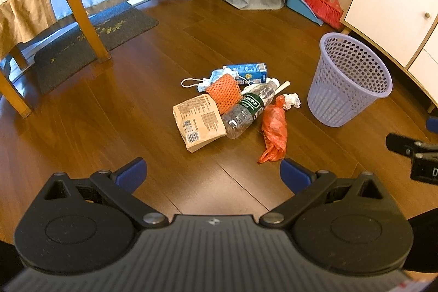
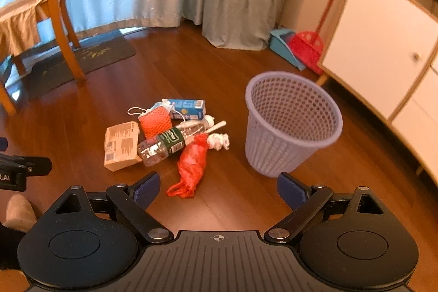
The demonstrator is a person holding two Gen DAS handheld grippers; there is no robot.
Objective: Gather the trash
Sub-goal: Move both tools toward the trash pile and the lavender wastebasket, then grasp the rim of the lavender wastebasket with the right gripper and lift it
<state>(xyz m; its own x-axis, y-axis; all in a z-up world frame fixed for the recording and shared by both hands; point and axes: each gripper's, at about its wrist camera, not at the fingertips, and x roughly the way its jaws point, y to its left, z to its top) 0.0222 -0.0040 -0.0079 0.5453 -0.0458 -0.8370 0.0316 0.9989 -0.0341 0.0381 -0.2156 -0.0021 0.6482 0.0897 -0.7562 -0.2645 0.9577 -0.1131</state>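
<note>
A heap of trash lies on the wooden floor: a clear plastic bottle (image 1: 247, 110) (image 2: 169, 142), a brown paper packet (image 1: 198, 122) (image 2: 120, 145), a red plastic bag (image 1: 273, 132) (image 2: 191, 163), an orange foam net (image 1: 224, 92) (image 2: 155, 122), a blue carton (image 1: 250, 71) (image 2: 187, 108), a face mask (image 1: 210, 78) and a crumpled tissue (image 1: 291, 100) (image 2: 219, 141). To its right stands an upright lilac mesh bin (image 1: 347, 78) (image 2: 290, 122). My left gripper (image 1: 213, 174) and right gripper (image 2: 219, 189) hover open above the floor, short of the heap, holding nothing.
A wooden chair (image 1: 82, 7) and a dark doormat (image 1: 93, 40) are at the left. Curtains hang behind. A red broom (image 1: 325, 4) and blue dustpan (image 1: 301, 3) lean in the far corner. A white cabinet (image 1: 391, 4) runs along the right.
</note>
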